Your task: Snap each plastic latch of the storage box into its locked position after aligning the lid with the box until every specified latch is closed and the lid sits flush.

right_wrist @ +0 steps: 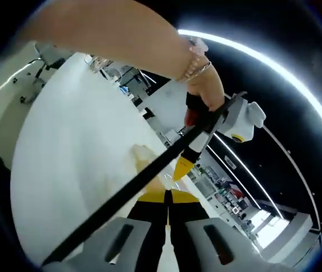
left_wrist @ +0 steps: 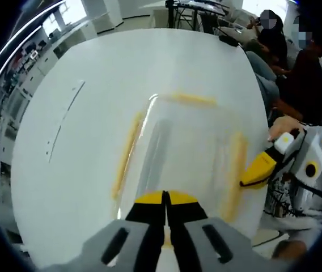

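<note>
A clear storage box [left_wrist: 183, 141] with its lid on sits on the white table [left_wrist: 93, 113] in the left gripper view. Yellow latches line its left side [left_wrist: 127, 156], far side [left_wrist: 194, 99] and right side [left_wrist: 236, 170]. My left gripper [left_wrist: 165, 199] is shut, its yellow tips together over the box's near edge. My right gripper [left_wrist: 245, 181] comes in from the right, its yellow tip against the right latch. In the right gripper view my right gripper [right_wrist: 167, 197] is shut, beside a pale yellow box edge [right_wrist: 144, 157]. The left gripper [right_wrist: 180, 171] hangs just beyond, held by a hand [right_wrist: 206, 85].
People sit at the far right of the table [left_wrist: 297, 68]. A black cable [right_wrist: 138, 184] crosses the right gripper view diagonally. Benches and shelves stand beyond the table's left edge [left_wrist: 30, 62].
</note>
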Demonstrator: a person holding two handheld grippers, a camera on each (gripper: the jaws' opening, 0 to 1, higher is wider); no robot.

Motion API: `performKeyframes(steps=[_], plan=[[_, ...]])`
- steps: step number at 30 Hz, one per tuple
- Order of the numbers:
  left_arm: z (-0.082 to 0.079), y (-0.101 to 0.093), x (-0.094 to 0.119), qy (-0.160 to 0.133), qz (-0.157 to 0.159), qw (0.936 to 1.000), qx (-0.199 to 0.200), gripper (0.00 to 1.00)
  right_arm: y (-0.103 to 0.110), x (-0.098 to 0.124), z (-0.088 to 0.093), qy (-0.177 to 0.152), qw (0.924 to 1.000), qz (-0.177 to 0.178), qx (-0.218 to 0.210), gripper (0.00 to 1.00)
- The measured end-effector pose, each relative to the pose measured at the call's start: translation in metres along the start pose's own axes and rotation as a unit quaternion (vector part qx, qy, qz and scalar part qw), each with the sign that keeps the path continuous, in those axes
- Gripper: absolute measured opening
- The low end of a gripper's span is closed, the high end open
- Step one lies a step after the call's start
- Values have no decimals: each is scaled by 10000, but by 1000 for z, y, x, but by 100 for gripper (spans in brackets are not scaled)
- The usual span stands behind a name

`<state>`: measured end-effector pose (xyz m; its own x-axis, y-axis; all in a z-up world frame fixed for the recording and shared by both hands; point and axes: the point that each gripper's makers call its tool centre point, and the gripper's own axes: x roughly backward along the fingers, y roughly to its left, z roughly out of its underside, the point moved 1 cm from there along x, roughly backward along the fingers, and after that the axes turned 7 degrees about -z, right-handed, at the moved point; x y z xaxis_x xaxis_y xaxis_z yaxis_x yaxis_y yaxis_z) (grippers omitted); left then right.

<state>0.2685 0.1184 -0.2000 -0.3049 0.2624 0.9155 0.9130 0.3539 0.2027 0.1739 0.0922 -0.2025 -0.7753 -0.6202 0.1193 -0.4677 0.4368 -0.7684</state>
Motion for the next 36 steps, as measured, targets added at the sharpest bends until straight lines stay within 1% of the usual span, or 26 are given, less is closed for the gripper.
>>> performKeyframes(steps=[2,4,5,6,7,8,9,10,12,13,14,17,21,22,25,27,28,30,32,33,34,35,36], plan=[[-1,-1,-1,45,-2,10000,-9,0,2,2,3,63,10000,11,14,0],[-2,-1,0,94,-33,9998,-181,0,8,3,9,153,9999,-20,6,0],[-3,-2,0,122,-47,9995,-286,0,10,3,15,251,9997,15,40,0],[-4,-3,0,142,-45,9995,-291,0,8,4,18,289,9995,127,68,0],[-4,-3,-1,163,-46,9994,-287,0,10,3,20,258,9996,115,56,0],[-5,-3,-1,207,-51,9993,-316,0,15,2,30,504,9986,-31,-155,0],[-5,-4,-1,229,-47,9990,-373,0,12,1,33,570,9983,94,-115,0],[-5,-6,-1,250,-4,9988,-414,0,11,0,29,454,9989,125,-18,0],[-6,-11,-1,299,71,9981,-525,0,9,0,31,519,9984,215,-27,0],[-6,-10,-1,341,47,9976,-605,0,8,0,31,537,9982,250,-13,0],[-7,-10,-2,392,52,9974,-606,0,6,-1,31,577,9980,254,-9,0],[-7,-10,-5,473,77,9967,-649,0,2,-4,34,732,9967,277,-233,0],[-8,-9,-7,697,168,9955,-619,1,-2,-9,38,950,9937,456,-390,0],[-8,-9,-7,736,167,9951,-636,1,-3,-10,38,988,9933,483,-361,0],[-7,-10,-7,931,141,9909,-965,1,-6,-12,41,1075,9921,527,-365,0],[-7,-11,-8,1004,112,9901,-974,1,-7,-10,43,1141,9909,535,-463,0],[-6,-11,-8,1028,80,9890,-1058,1,-7,-10,43,1198,9902,543,-461,0],[-5,-10,-8,1059,41,9889,-1040,0,-8,-10,46,1354,9886,572,-334,0],[-4,-7,-7,1015,54,9896,-1015,0,-9,-10,47,1469,9872,555,-287,0],[-3,-5,-6,947,88,9908,-965,0,-10,-10,48,1504,9866,553,-291,0],[-3,-5,-6,892,133,9926,-813,0,-10,-10,49,1530,9862,559,-300,0],[-2,-3,-5,849,174,9934,-745,0,-10,-11,52,1567,9854,610,-269,0],[-1,-1,-4,870,159,9934,-736,0,1,-7,40,1590,9851,618,-227,0]])
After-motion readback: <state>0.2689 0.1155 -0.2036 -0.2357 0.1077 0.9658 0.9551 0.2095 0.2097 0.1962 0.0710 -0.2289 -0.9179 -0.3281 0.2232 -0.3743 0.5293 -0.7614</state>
